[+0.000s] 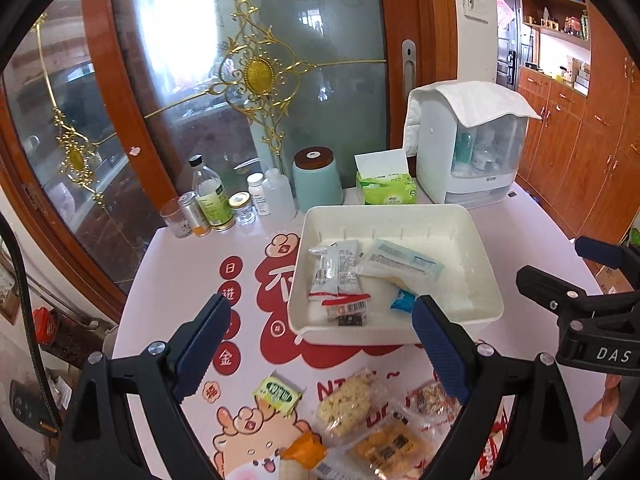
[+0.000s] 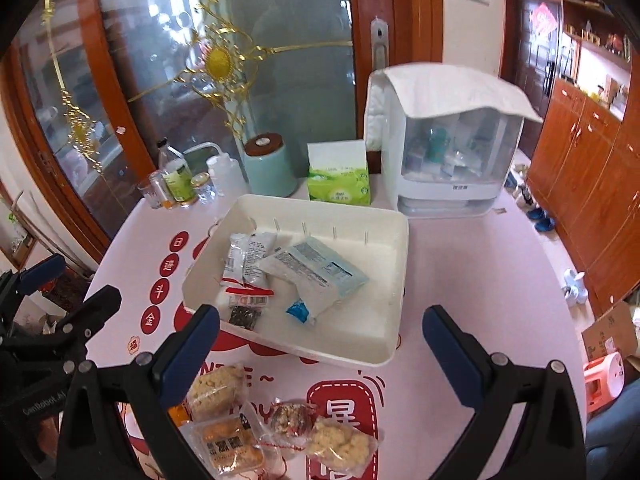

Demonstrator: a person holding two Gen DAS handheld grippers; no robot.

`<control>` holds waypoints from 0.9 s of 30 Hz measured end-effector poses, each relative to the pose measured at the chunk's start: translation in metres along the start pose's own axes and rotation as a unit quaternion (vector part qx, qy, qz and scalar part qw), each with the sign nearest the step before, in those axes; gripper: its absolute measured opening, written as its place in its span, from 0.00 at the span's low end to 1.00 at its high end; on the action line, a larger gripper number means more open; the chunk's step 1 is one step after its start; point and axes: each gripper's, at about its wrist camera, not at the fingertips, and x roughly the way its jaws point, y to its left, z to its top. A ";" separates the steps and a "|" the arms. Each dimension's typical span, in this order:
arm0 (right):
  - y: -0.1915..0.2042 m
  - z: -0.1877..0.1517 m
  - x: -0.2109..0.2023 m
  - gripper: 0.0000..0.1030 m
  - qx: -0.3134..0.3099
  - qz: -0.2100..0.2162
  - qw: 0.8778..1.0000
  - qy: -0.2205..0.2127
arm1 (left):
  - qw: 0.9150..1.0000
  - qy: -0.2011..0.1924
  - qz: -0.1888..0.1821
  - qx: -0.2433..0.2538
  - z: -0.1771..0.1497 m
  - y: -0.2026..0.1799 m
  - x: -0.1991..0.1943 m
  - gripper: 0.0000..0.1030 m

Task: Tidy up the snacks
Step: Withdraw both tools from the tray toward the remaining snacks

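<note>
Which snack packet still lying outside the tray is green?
The small green packet, leftmost in the left wrist view; the other loose packets are clear or orange.

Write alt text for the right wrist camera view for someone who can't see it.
A white tray on a pink cartoon-print table holds several snack packets, with more wrapped snacks loose on the table in front of it. The open, empty right gripper hovers over them; the left gripper shows at the left edge.

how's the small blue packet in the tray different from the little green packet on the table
The blue packet lies inside the white tray, beside other wrappers; the green packet lies on the table outside it. The blue one looks crumpled; the green one looks flat and squarish. Both are small, sealed and ungripped.
</note>
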 end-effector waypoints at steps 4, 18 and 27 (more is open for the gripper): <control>0.010 -0.018 -0.020 0.99 -0.033 0.006 0.999 -0.021 | 1.000 -0.002 -0.001 -0.005 -0.023 0.012 -0.022 0.89; 0.027 -0.118 -0.032 0.99 -0.091 0.036 0.995 0.020 | 0.999 0.031 -0.023 -0.015 -0.133 0.032 -0.044 0.89; 0.035 -0.190 -0.010 0.98 -0.139 0.034 0.988 0.053 | 0.992 0.116 -0.054 0.001 -0.209 0.029 -0.011 0.89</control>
